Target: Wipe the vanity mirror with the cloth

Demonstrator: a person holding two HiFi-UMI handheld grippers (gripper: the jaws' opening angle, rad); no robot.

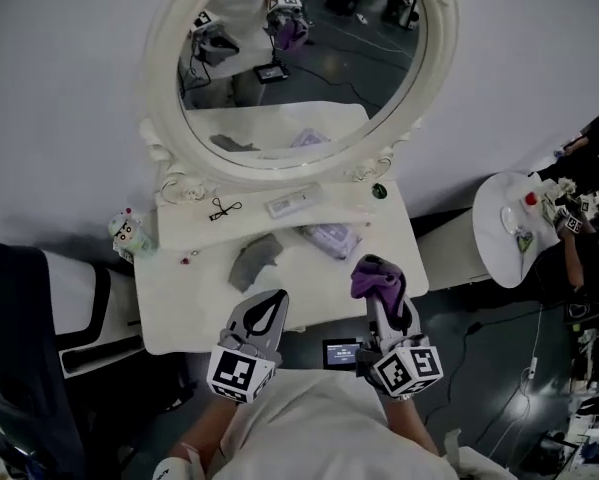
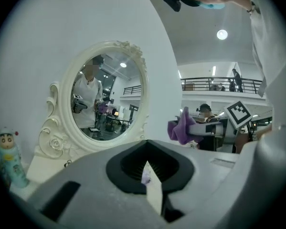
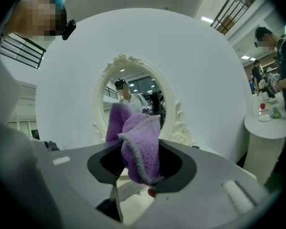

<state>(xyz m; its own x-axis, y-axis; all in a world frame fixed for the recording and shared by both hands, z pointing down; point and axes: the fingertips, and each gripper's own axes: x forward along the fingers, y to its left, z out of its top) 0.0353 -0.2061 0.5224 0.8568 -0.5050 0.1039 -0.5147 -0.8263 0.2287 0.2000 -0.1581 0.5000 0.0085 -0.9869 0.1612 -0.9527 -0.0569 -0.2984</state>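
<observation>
The oval vanity mirror (image 1: 299,78) in its ornate white frame stands at the back of the white table (image 1: 179,313); it also shows in the left gripper view as the mirror (image 2: 104,97) and in the right gripper view as the mirror (image 3: 135,87). My right gripper (image 1: 379,286) is shut on a purple cloth (image 1: 375,276), held above the table's front right edge, short of the glass. The cloth (image 3: 140,144) bunches out of the jaws of the right gripper (image 3: 143,163). My left gripper (image 1: 267,306) hovers over the front edge, shut and holding nothing. From the left gripper (image 2: 146,165) the purple cloth (image 2: 181,128) shows at the right.
A grey rag (image 1: 254,261), a pale purple packet (image 1: 331,236), a white box (image 1: 294,203), a black clip (image 1: 224,209) and a green bead (image 1: 379,190) lie on the table. A small figurine (image 1: 127,231) stands left. A round side table (image 1: 504,233) is right, a dark chair (image 1: 39,338) left.
</observation>
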